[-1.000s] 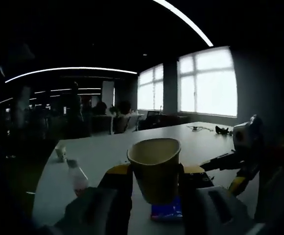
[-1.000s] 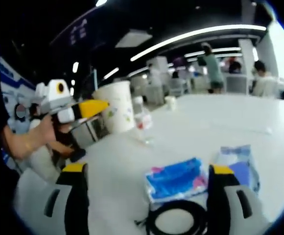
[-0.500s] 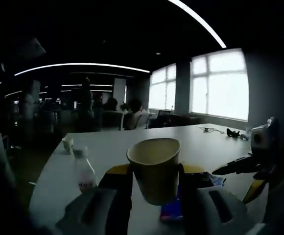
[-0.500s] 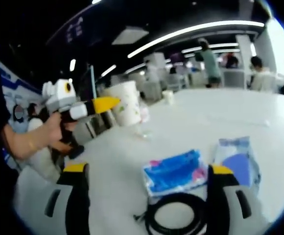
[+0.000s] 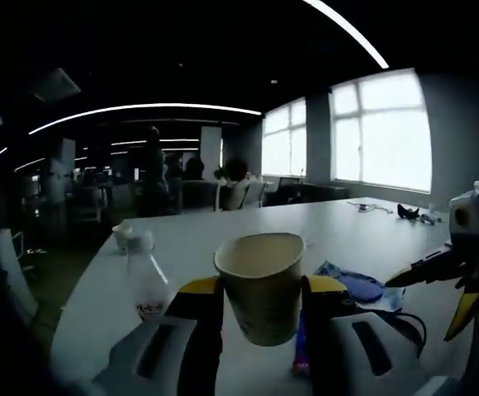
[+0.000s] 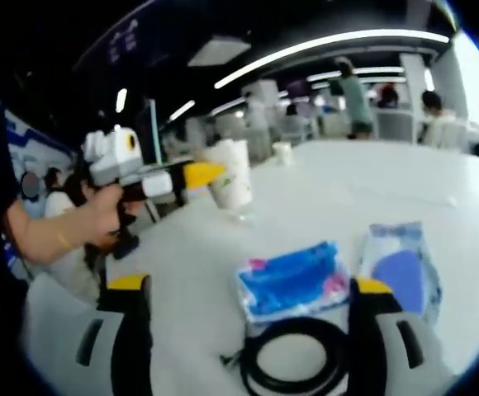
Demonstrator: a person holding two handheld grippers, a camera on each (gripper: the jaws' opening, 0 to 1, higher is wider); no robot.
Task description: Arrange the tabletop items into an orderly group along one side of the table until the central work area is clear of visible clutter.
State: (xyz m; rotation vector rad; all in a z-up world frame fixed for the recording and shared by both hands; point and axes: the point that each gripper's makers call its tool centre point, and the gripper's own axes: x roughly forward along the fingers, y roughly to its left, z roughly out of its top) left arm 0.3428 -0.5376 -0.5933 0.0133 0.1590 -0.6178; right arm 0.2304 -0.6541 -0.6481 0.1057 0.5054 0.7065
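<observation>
Left gripper (image 5: 260, 285) (image 6: 223, 175) clamping a paper cup (image 5: 261, 285) (image 6: 232, 173) between both jaws, cup upright, mouth open, riding above the white table (image 5: 206, 247) (image 6: 372, 181). Right gripper (image 6: 244, 301) standing wide apart, nothing between the jaws, hovering over the near clutter.

Step in hand, by judgement: carrying the cup toward the table's edge for grouping. Doing it well: keeping the cup upright and the squeeze light, since thin paper walls buckle easily; lowering until the base is sitting flat before parting the jaws; setting it near the plastic bottle (image 5: 146, 289), at 9 o'clock of the cup in the left gripper view, without knocking that light bottle over. Small cup (image 5: 124, 237) (image 6: 282, 152) farther along, at about 10 o'clock, possibly marking the same grouping side.

Left gripper view: showing the cup's empty-looking interior, the bottle's label, windows at 2 o'clock, a purple-blue pouch (image 5: 351, 287) at 3 o'clock, and the right gripper (image 5: 446, 276) coming in at 3 o'clock with yellow-tipped jaws.

Right gripper view: showing the cup from outside with a printed pattern, held at 11 o'clock, and the hand (image 6: 99, 219) gripping the left tool. Also showing central clutter more fully: blue packet (image 6: 291, 279) between the jaws, the pouch (image 6: 400, 268) at 3 o'clock of it, coiled black cable (image 6: 293, 370) at 6 o'clock, touching or just beside the packet. All three not yet moved aside.
</observation>
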